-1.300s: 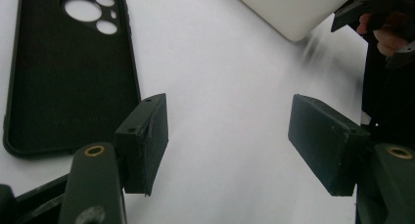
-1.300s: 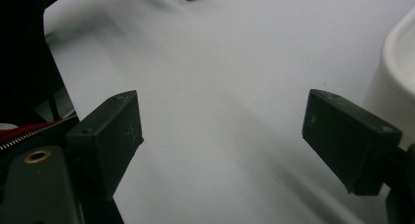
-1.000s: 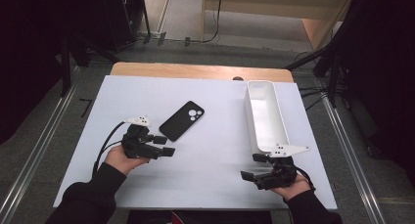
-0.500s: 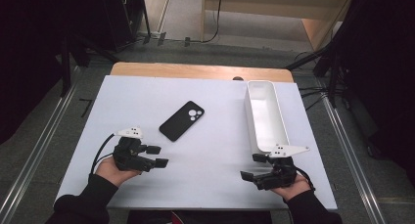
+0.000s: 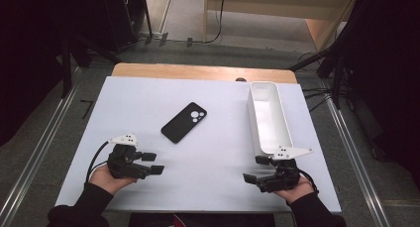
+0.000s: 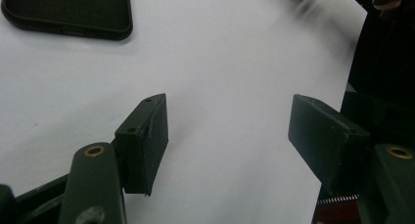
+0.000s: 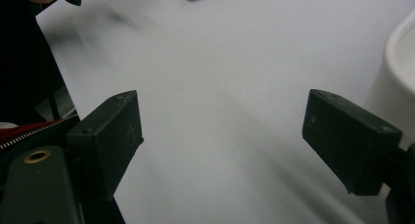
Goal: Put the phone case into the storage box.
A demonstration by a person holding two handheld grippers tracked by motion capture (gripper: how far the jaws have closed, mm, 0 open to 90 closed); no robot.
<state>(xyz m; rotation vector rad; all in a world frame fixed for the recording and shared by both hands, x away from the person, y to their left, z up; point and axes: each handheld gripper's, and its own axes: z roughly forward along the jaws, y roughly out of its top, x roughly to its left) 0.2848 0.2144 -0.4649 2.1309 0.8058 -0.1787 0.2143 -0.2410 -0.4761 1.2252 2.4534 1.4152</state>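
Note:
A black phone lies face down and slanted in the middle of the white table; its lower end shows at the top left of the left gripper view. My left gripper rests near the front left, jaws open and pointing right, nothing between them. My right gripper sits at the front right, jaws open and pointing left, also empty. A long white tray stands just beyond the right gripper; its rounded wall is at the right edge of the right gripper view.
The table's front edge runs just behind both hands. A wooden strip borders the far side. Metal rails flank the table on the floor, with dark equipment and cables beyond.
My left hand has drawn back from beside the phone toward the front left of the table, jaws still open. The right hand, phone and tray have stayed put.

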